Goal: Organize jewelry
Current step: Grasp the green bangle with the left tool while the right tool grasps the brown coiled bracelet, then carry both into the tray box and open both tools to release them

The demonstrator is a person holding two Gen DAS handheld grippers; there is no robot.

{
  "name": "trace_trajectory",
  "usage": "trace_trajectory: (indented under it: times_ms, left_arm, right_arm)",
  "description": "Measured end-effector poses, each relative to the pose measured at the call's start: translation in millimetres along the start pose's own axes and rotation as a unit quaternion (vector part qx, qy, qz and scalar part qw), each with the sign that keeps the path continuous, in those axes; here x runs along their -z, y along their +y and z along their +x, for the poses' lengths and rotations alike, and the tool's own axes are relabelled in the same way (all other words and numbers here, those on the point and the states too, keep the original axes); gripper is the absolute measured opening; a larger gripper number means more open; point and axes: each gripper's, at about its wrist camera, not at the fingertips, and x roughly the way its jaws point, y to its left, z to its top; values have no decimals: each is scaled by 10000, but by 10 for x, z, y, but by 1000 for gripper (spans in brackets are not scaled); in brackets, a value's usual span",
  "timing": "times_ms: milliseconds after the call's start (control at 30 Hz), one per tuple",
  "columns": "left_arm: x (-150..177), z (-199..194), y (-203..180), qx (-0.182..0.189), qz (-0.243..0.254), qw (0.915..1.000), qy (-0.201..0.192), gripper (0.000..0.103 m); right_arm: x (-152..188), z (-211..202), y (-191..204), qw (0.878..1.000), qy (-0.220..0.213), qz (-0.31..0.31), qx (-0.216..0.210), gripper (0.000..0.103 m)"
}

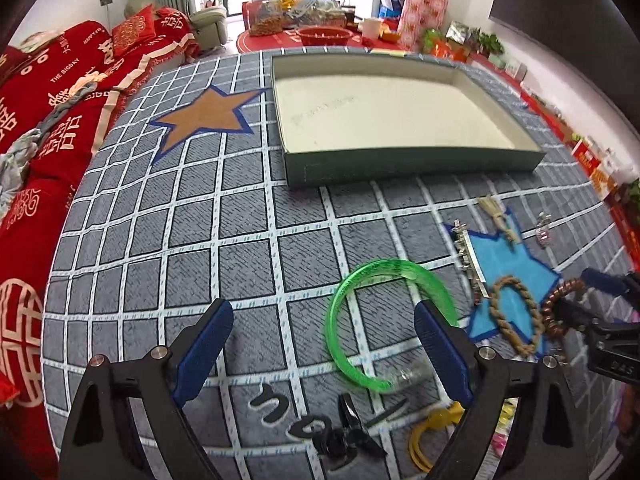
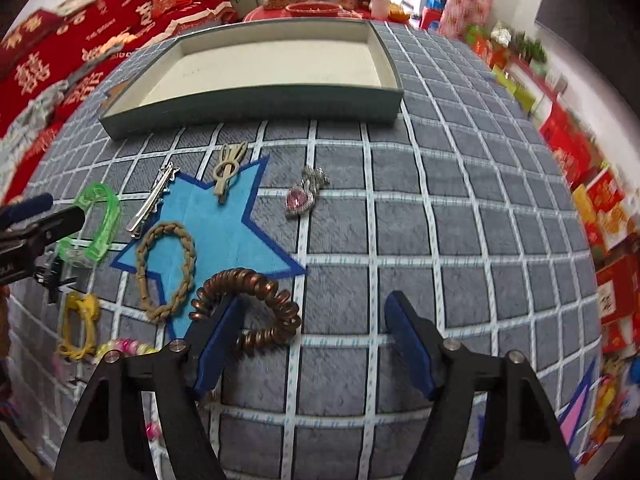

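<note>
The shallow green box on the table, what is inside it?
The shallow green box holds nothing visible: only its bare cream floor shows in both views. Its near wall hides a thin strip of floor behind it.

Colours and patterns on the bench

A grey, white-gridded cloth (image 2: 460, 220) is seen; a translucent green bangle (image 1: 384, 320), a copper coil tie (image 2: 256, 304) at 6 o'clock.

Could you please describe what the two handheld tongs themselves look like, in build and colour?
Both left tongs and right tongs match: two black angular arms, each with silver round bolts near the joint, ending in dark blue ribbed pads. Seen from the other camera, the right tongs carry faint pale lettering on the black body. No cables or sleeves show.
</note>
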Motion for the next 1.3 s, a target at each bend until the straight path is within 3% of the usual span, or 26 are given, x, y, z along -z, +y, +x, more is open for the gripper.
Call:
trace_trajectory:
  times_ms: [67,133,200,300,333,367,667,933,1100,1300]
  left_arm:
    - [0,63,-8,-57,-9,9999,97,101]
    - [10,88,-13,-90,7,9999,142,89]
    - [2,79,-26,-77,85,9999,123,85]
    - [-13,44,-67,18,245,9997,53,56]
    - [-14,32,-82,39,295,9996,29,31]
    - [-15,28,-90,66,339,9994,34,22]
    - [-100,-239,62,588,-233,9977,-251,20]
    - [-644,-636,160,838,-613,9920,-722,20]
    - [-1112,-512,159,569,-666,9931,-784,20]
    - [-1552,-15,179,321,-796,9945,-594,20]
  right_arm:
    - [-22,3,25,10000,-4,-29,-52,68]
    - [-18,-13,57,9999,-23,-101,-74,60]
    - [-10,-37,92,9998,-52,-166,-106,36]
    - [-34,-33,120,9997,-67,-192,-127,15]
    - [-40,-34,122,9997,-71,-182,-131,15]
    - [-49,-33,127,9998,-75,-161,-131,14]
    - [-259,-330,-127,9948,-299,513,-827,14]
    - [-889,-561,-235,9891,-614,664,-1159,14]
    - [-1456,-404,-272,9885,-623,708,-1179,14]
    - [-2025,-35,-323,9894,-571,801,-1067,14]
